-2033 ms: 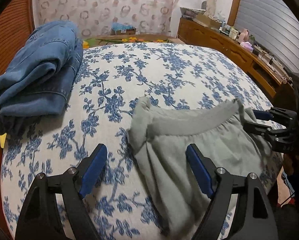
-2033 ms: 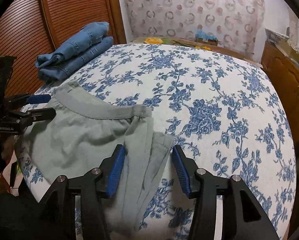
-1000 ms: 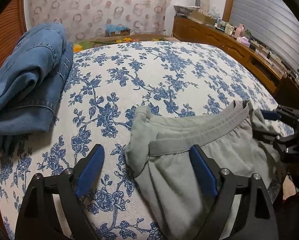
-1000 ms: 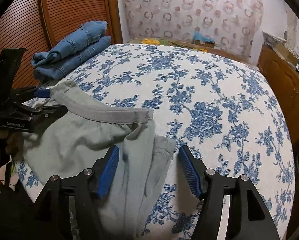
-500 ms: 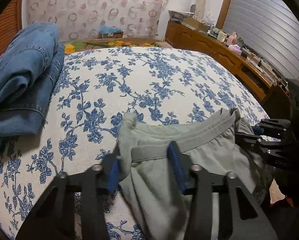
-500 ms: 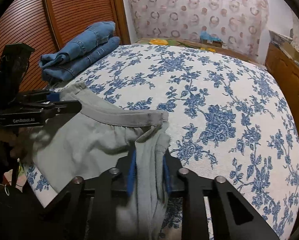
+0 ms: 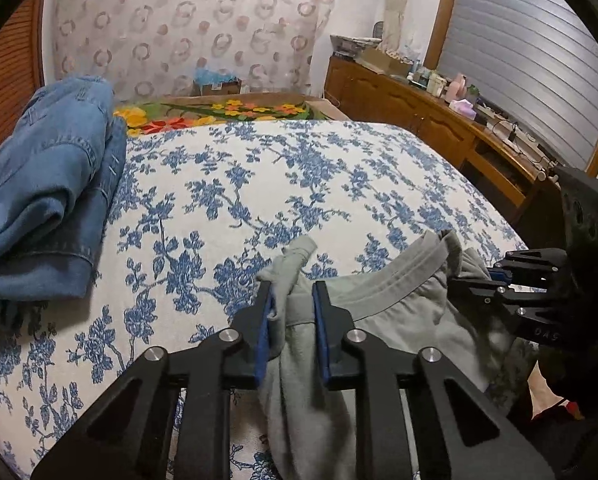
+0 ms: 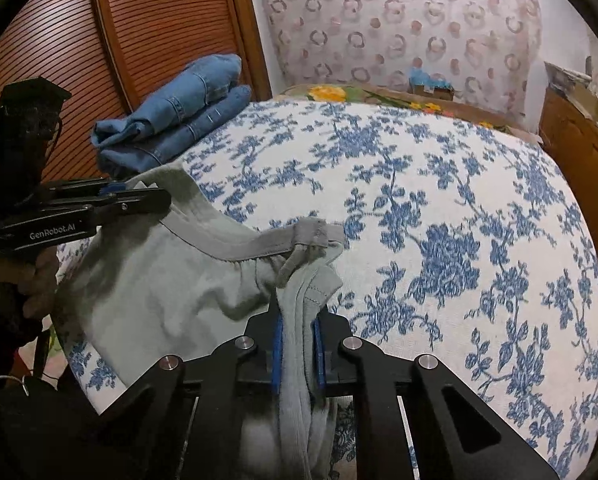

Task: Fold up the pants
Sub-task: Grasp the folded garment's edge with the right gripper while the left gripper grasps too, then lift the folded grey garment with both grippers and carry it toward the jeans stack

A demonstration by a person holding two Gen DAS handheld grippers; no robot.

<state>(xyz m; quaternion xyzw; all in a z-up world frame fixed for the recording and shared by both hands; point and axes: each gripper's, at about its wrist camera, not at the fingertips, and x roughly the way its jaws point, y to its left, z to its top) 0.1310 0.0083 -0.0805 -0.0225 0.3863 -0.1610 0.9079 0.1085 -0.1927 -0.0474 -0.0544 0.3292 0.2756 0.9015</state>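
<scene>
The left gripper (image 7: pixel 291 312) is clenched on one end of the waistband of the grey pants (image 7: pixel 383 320), with a bunch of cloth squeezed between its blue pads (image 7: pixel 262 332) and a twisted corner of fabric poking up just ahead of the fingertips. The right gripper (image 8: pixel 297 340) is likewise clamped tight on the other end of the waist, a thick fold of grey fabric running back between its pads and down toward the handle. Between the two grippers the darker elastic waistband (image 8: pixel 259 246) stretches in a shallow curve, and the body of the pants sags below it over the near edge of the bed (image 8: pixel 479 208), which is covered in a white spread with blue flowers. From the left gripper, the right one shows off to its right at the bed's edge; from the right gripper, the left one shows off to its left, with the person's hand (image 8: pixel 31 280) wrapped on its handle. Ahead and to the left of both grippers, well apart from the grey pants, a folded pile of blue jeans (image 7: pixel 47 200) lies on the far side of the bed beside a slatted wooden door (image 8: pixel 151 28).
</scene>
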